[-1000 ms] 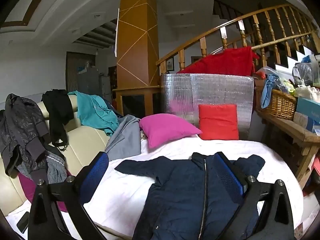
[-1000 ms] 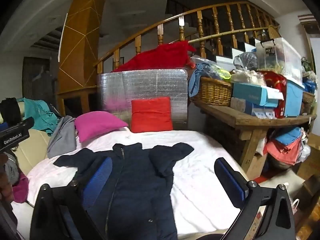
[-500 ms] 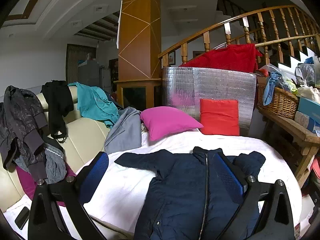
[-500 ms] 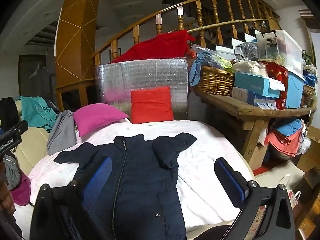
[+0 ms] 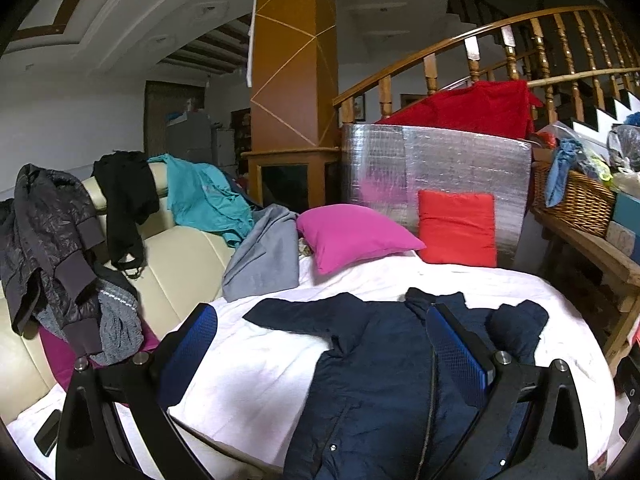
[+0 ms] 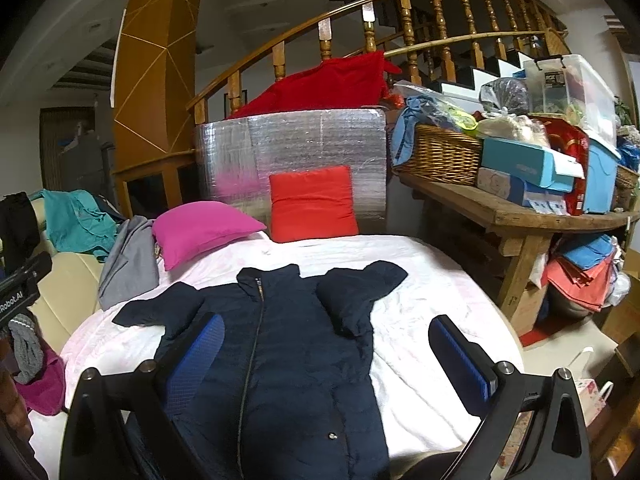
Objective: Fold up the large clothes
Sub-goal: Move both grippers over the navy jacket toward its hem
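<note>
Navy jacket (image 6: 280,344) lying flat, zipped, on the white bed sheet (image 6: 420,280), one sleeve folded inward; my left gripper (image 5: 320,344) and right gripper (image 6: 324,344) above it, both spread wide, empty.

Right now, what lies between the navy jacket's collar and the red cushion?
Only bare white sheet separates the navy jacket collar from the red cushion; the right wrist view shows it best.

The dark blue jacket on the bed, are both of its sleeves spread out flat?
No, the navy jacket has one sleeve stretched out sideways, while the other sleeve is folded over its front.
</note>
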{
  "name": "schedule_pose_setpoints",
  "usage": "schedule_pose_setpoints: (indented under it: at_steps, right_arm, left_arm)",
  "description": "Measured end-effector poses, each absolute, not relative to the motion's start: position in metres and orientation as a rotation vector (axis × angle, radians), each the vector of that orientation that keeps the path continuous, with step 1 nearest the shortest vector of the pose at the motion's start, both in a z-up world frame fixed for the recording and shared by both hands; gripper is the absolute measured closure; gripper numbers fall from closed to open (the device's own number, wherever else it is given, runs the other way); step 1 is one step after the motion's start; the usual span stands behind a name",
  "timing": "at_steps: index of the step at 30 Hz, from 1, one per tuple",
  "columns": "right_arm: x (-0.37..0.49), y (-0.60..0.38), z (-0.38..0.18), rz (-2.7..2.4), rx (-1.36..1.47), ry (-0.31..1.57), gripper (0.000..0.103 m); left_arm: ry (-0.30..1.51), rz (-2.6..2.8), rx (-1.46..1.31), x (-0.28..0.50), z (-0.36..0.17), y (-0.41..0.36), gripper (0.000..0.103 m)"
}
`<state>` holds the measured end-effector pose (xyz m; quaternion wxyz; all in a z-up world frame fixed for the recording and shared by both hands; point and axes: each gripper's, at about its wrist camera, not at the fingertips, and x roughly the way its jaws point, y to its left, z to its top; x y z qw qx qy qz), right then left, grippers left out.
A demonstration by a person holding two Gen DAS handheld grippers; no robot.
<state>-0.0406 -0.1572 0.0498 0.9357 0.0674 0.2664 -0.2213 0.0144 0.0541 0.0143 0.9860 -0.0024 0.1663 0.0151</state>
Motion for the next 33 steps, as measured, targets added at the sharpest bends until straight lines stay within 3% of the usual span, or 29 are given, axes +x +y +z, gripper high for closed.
schedule_pose_setpoints:
  at_steps: [33]
  right_arm:
    - [-0.033,-0.16,0.017,-0.433,0.179,0.609,0.0]
  left_arm:
    - [0.425,0.007,0.052,0.009,-0.014,0.027,0.0]
